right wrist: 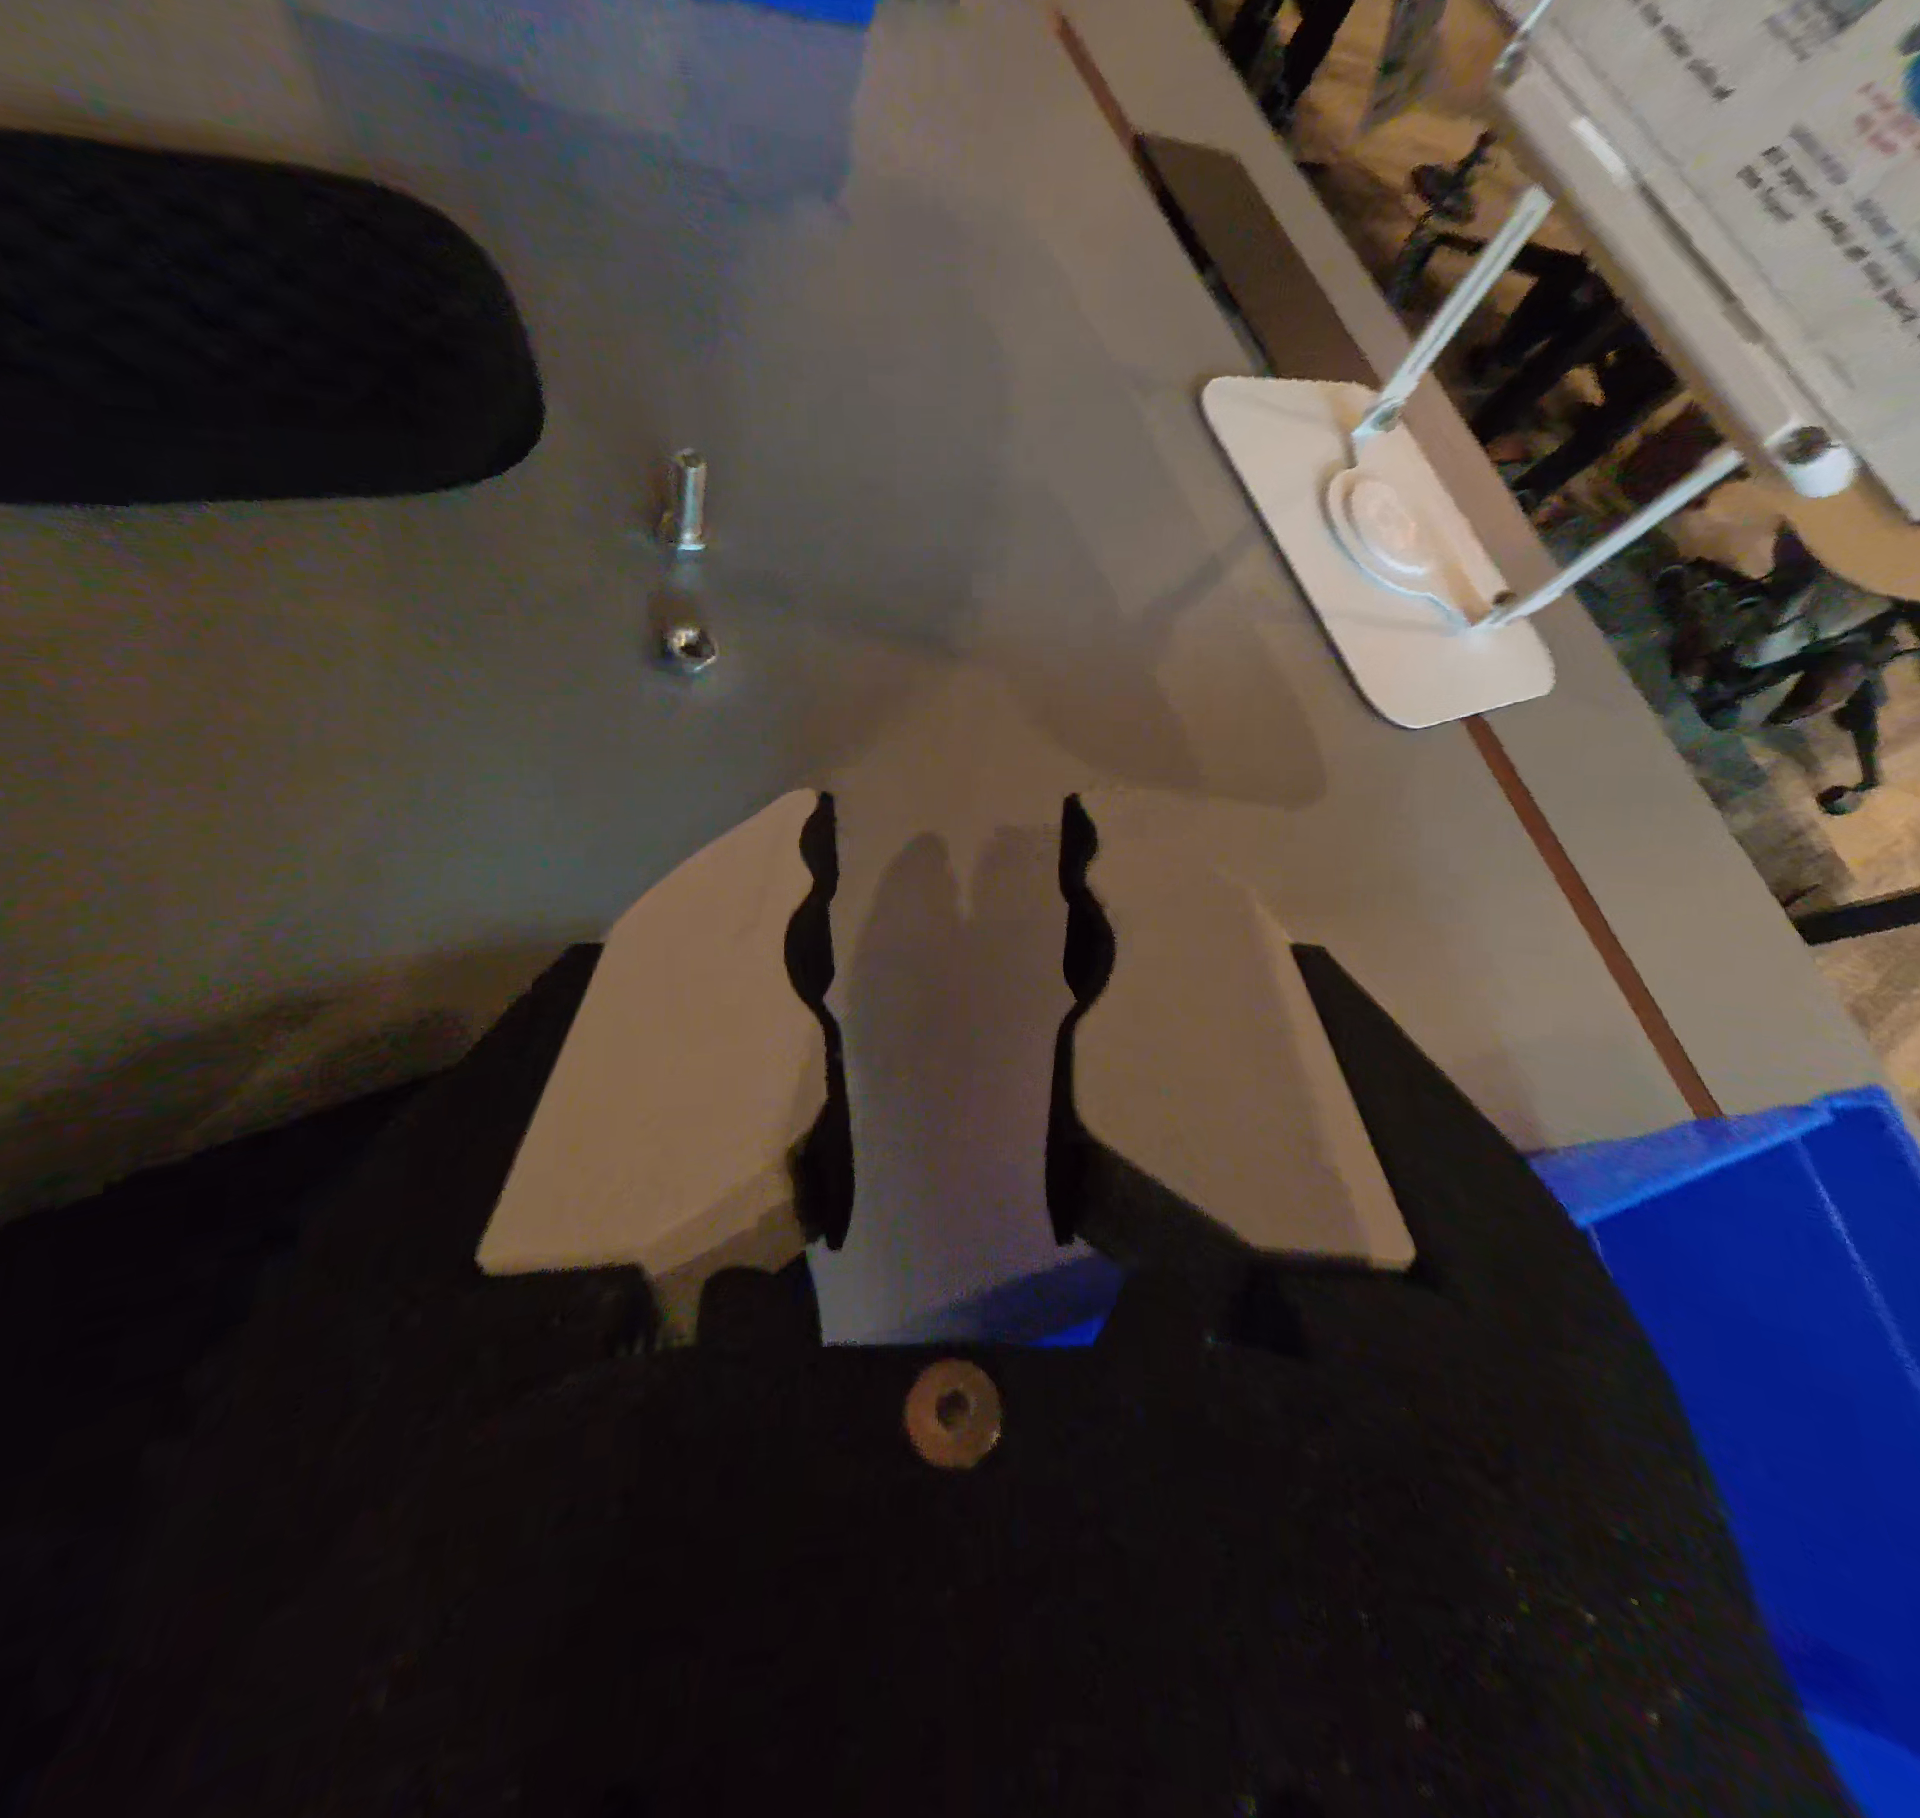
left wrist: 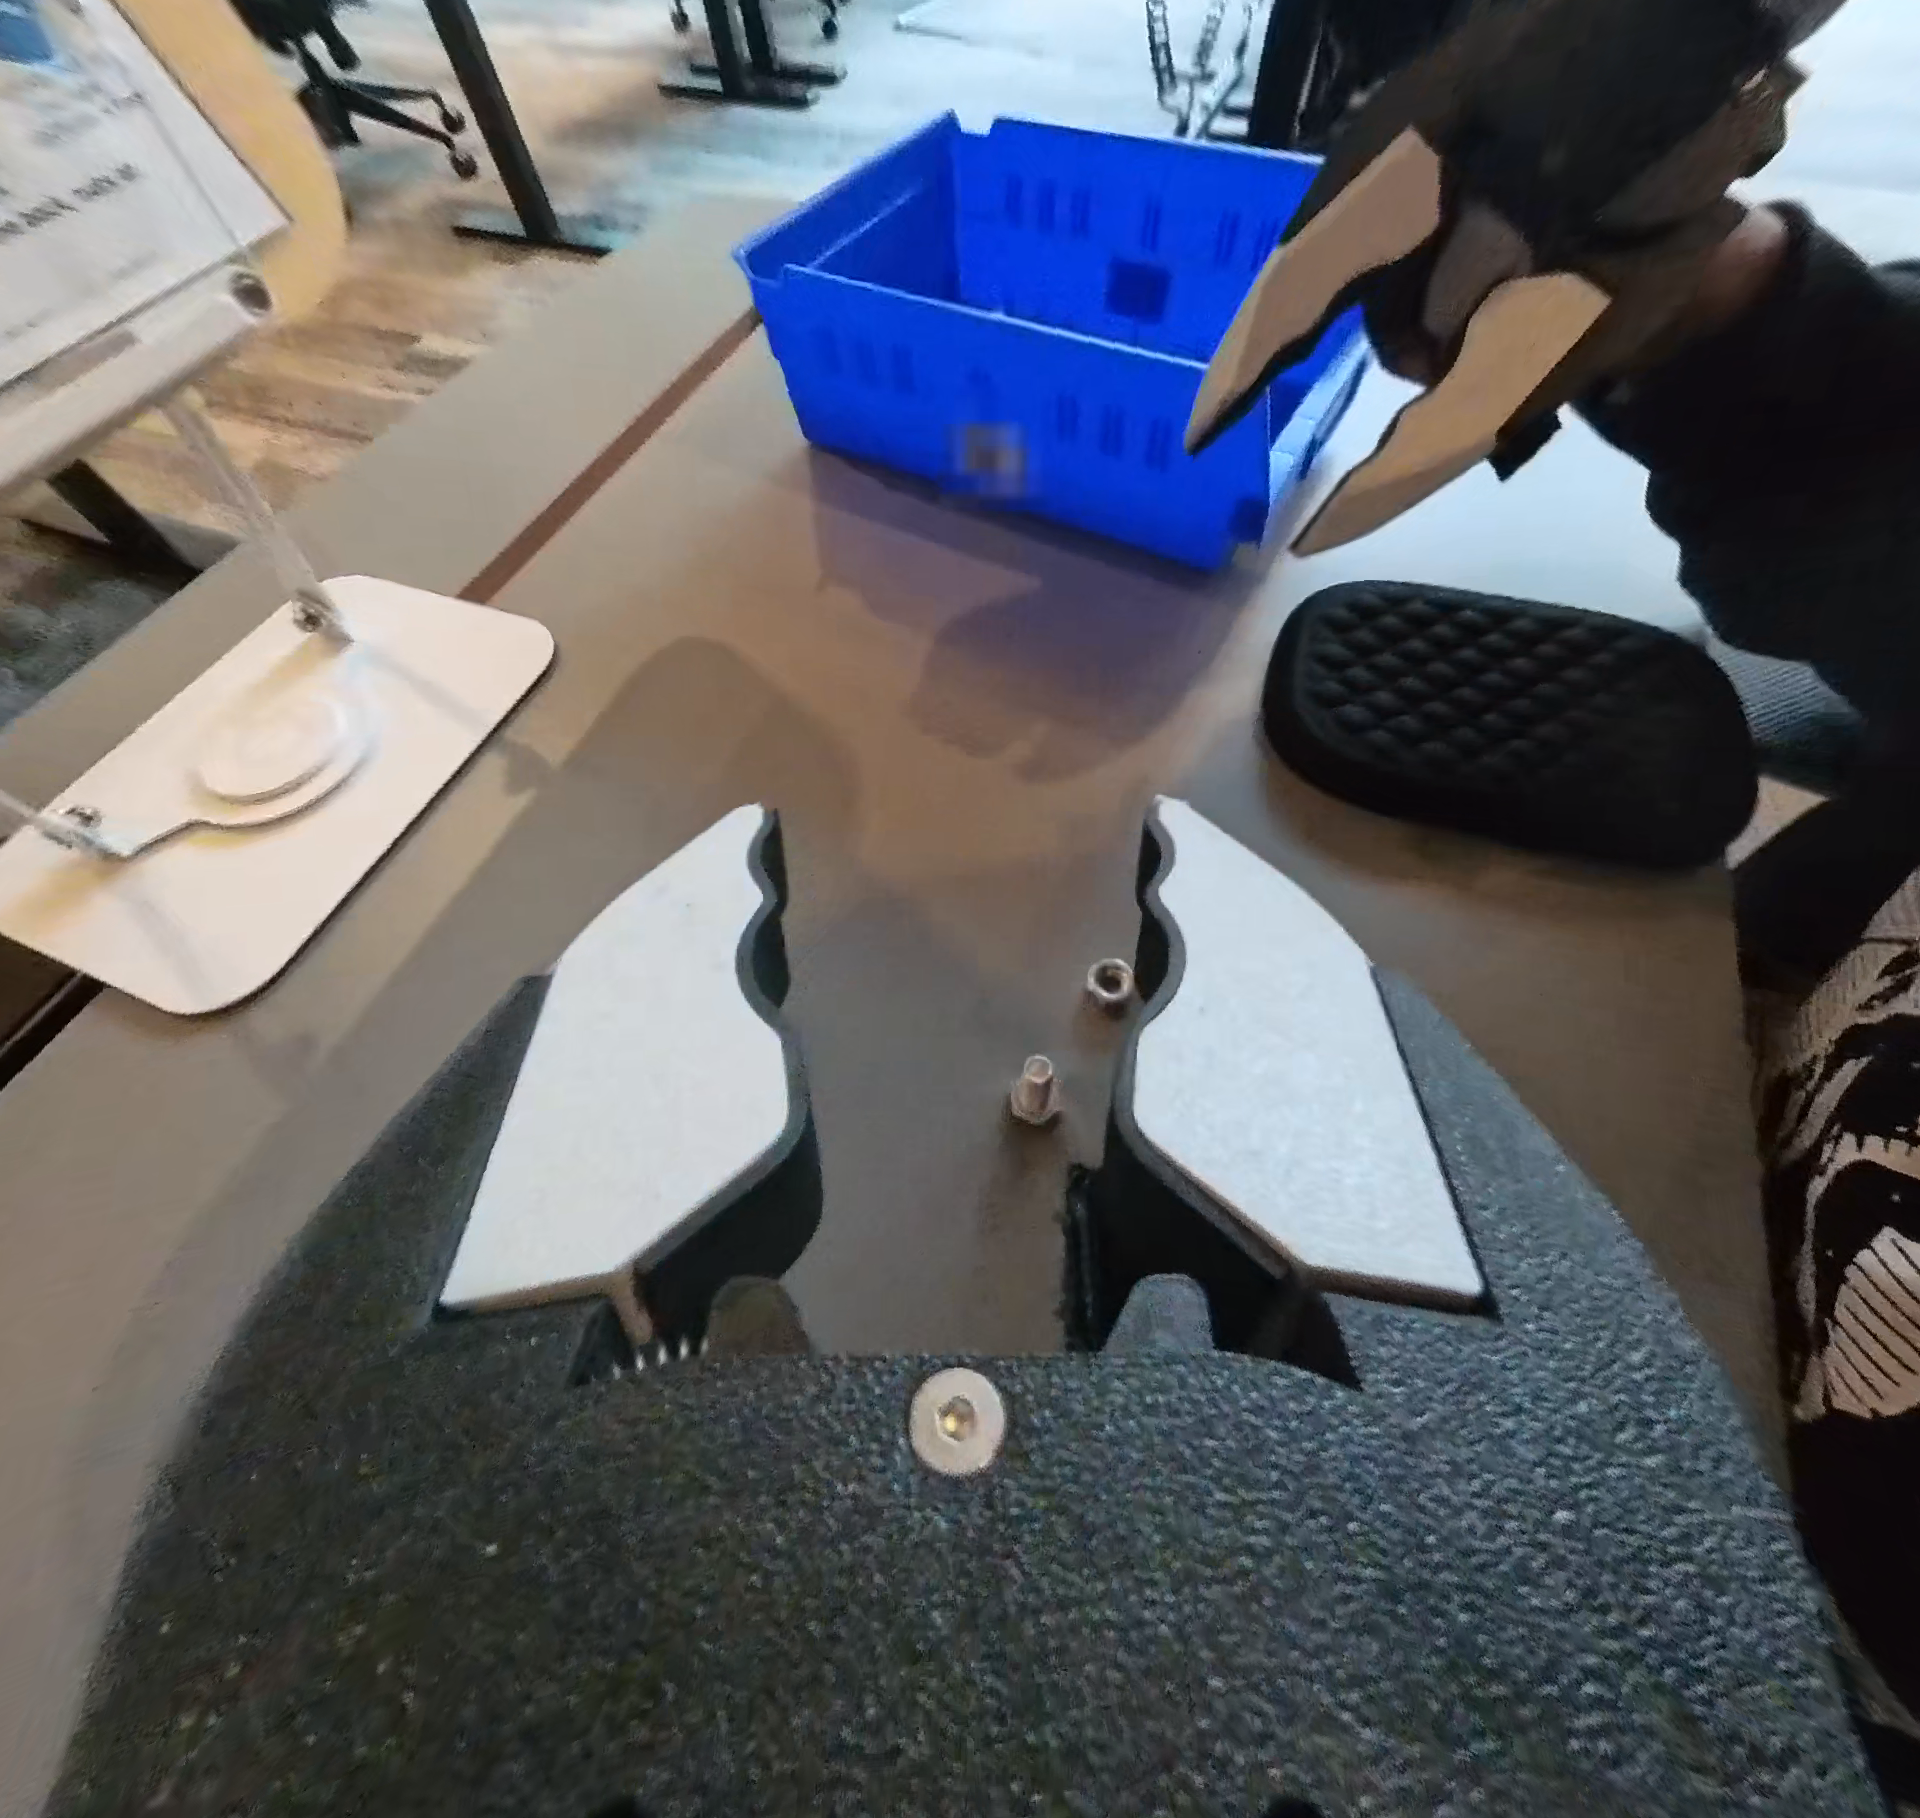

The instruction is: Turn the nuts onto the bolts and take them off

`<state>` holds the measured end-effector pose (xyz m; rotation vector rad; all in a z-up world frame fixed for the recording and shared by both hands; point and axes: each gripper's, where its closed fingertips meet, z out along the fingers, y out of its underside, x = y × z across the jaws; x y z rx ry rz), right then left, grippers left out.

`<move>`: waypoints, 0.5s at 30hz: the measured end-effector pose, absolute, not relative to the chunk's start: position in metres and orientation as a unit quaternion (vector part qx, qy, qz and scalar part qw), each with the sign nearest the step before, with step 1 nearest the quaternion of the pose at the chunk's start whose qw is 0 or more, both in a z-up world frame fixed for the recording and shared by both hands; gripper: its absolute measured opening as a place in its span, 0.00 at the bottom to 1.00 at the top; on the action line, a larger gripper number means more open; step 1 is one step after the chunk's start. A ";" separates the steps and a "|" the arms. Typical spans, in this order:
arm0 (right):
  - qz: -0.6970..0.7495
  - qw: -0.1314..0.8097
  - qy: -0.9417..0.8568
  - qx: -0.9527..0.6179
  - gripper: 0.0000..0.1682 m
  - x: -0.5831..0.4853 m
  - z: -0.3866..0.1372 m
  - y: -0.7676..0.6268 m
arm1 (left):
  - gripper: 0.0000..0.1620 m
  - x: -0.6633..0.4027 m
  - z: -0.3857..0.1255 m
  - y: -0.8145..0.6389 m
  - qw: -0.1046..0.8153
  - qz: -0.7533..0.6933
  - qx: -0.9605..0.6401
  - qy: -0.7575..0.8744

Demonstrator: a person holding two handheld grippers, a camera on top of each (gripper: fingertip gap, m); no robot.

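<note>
A small silver bolt [left wrist: 1036,1093] stands on its head on the dark table, with a loose silver nut [left wrist: 1108,982] just beyond it. Both sit between the fingers of my left gripper [left wrist: 961,818], close to its right finger; the gripper is open and empty above them. My right gripper [left wrist: 1247,495] hangs in the air at the upper right, in front of the blue bin, open and empty. In the right wrist view the bolt [right wrist: 686,506] and nut [right wrist: 688,644] lie ahead and left of my right gripper [right wrist: 945,812].
A blue plastic bin [left wrist: 935,386] stands at the back of the table and shows at the lower right in the right wrist view [right wrist: 1766,1353]. A black padded rest [left wrist: 1507,719] lies right of the bolt. A white sign stand [left wrist: 260,781] sits at the left table edge. The gap from one gripper's tips to the other's is roughly 15 centimeters. The small silver bolt [left wrist: 1036,1093] is about 15 centimeters from my left fingertips. From either gripper's tips it is about 15 centimeters to the loose silver nut [left wrist: 1108,982]. My right wrist view [right wrist: 694,640] looks at it from another angle.
</note>
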<state>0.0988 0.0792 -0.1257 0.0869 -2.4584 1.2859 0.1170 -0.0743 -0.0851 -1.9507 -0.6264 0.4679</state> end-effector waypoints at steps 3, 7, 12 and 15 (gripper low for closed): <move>0.431 0.162 -0.887 0.049 0.25 0.107 -0.133 0.071 | 0.43 0.130 -0.091 -0.084 0.514 0.200 -0.793 -0.259; 0.417 0.129 -0.897 0.075 0.25 0.118 -0.137 0.051 | 0.44 0.147 -0.113 -0.093 0.516 0.198 -0.791 -0.260; 0.408 0.074 -0.903 0.111 0.25 0.132 -0.144 0.009 | 0.46 0.167 -0.135 -0.100 0.528 0.191 -0.782 -0.272; 0.397 0.040 -0.909 0.125 0.25 0.137 -0.156 -0.021 | 0.46 0.176 -0.145 -0.102 0.537 0.193 -0.773 -0.276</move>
